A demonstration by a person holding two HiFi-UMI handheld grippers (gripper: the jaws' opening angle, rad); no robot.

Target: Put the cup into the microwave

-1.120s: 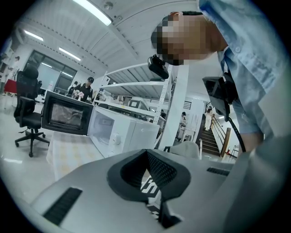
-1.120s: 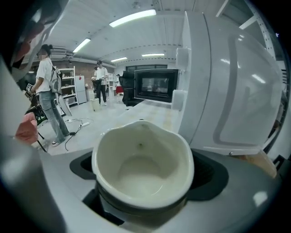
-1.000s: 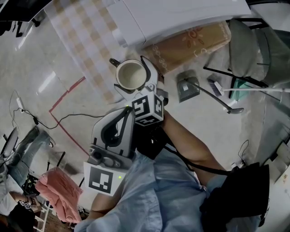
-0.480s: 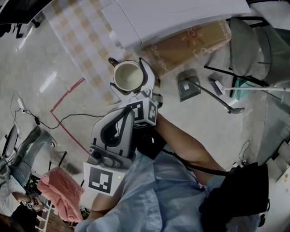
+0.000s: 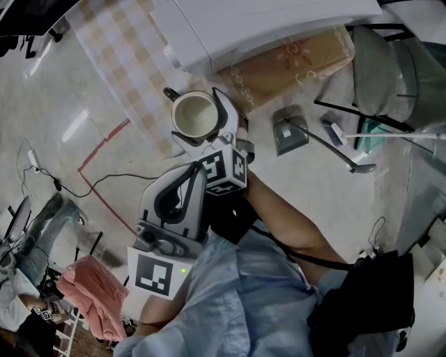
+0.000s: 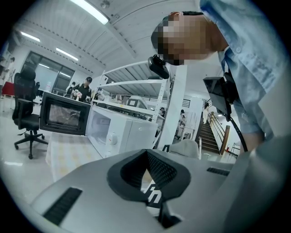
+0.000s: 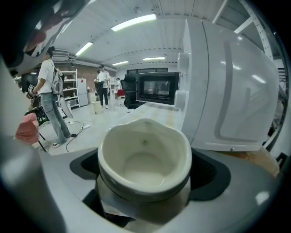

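A cream cup [image 5: 195, 114] with a dark handle is held upright in my right gripper [image 5: 207, 127], just off the corner of the checked tablecloth [image 5: 129, 59]. In the right gripper view the empty cup [image 7: 144, 150] fills the space between the jaws of the right gripper [image 7: 145, 169]. The white microwave [image 5: 279, 21] stands on the table beyond it; its side [image 7: 232, 86] is close at the right. Its dark-windowed door [image 6: 62, 119] stands open. My left gripper [image 5: 182, 192] hangs lower, near my body, shut on nothing [image 6: 146, 157].
A grey chair [image 5: 380, 70], a dustpan [image 5: 288, 134] and a long-handled broom [image 5: 390, 137] are on the floor at the right. A cable [image 5: 104, 183] and red floor tape [image 5: 104, 150] lie at the left, with a pink cloth [image 5: 90, 293] lower down. People [image 7: 50, 100] stand far off.
My right gripper has carried the cup slightly up and left, closer to the table's corner. The left gripper has stayed in place.
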